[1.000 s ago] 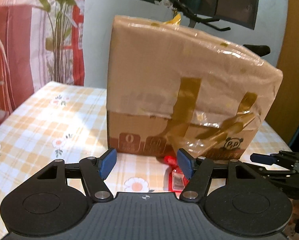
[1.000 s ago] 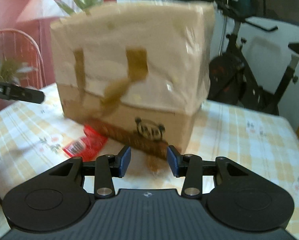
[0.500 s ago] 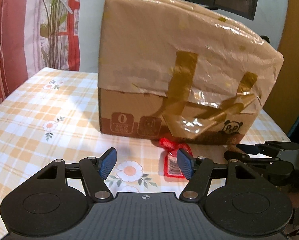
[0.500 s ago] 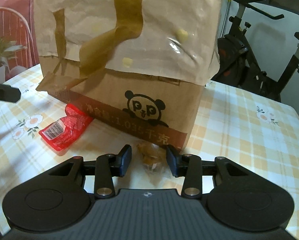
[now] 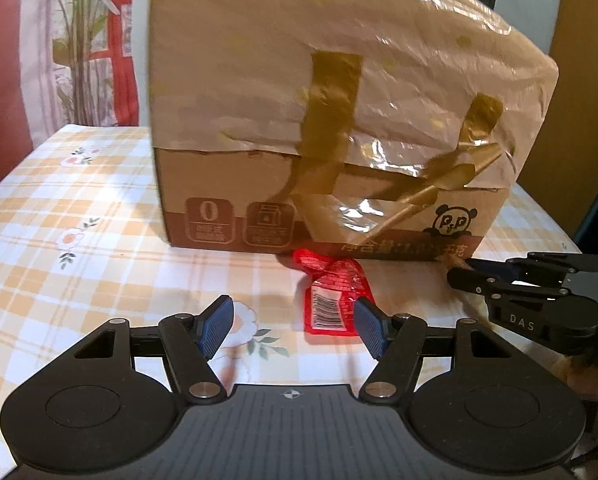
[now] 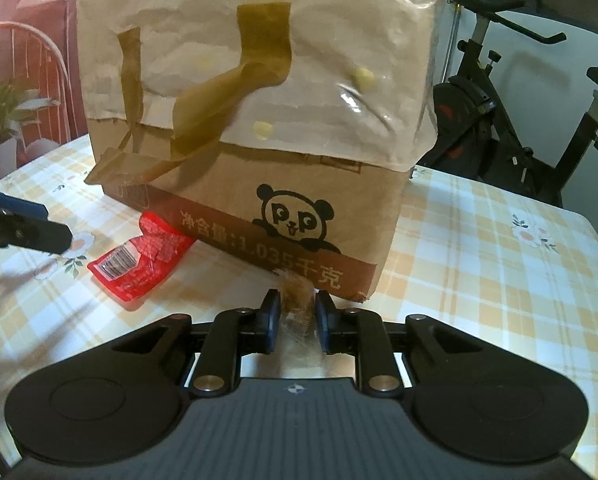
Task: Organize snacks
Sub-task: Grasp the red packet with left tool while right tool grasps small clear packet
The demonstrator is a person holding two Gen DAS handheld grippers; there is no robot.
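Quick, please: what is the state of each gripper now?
Left gripper: open, holding nothing, near the red snack packet.
Right gripper: closed on a small brown snack packet.

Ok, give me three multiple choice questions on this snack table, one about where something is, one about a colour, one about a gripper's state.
1. Where does the red snack packet lie?
A. on top of the cardboard box
B. on the tablecloth at the foot of the cardboard box
C. between the right gripper's fingers

2. What colour are the pads on the left gripper?
A. blue
B. red
C. yellow

3. How is the right gripper?
A. wide open over bare cloth
B. out of view
C. shut on a small brown snack

Answers: 1 B, its far end touches the box's base. 2 A, both pads show blue. 3 C, the fingers press its clear wrapper from both sides.
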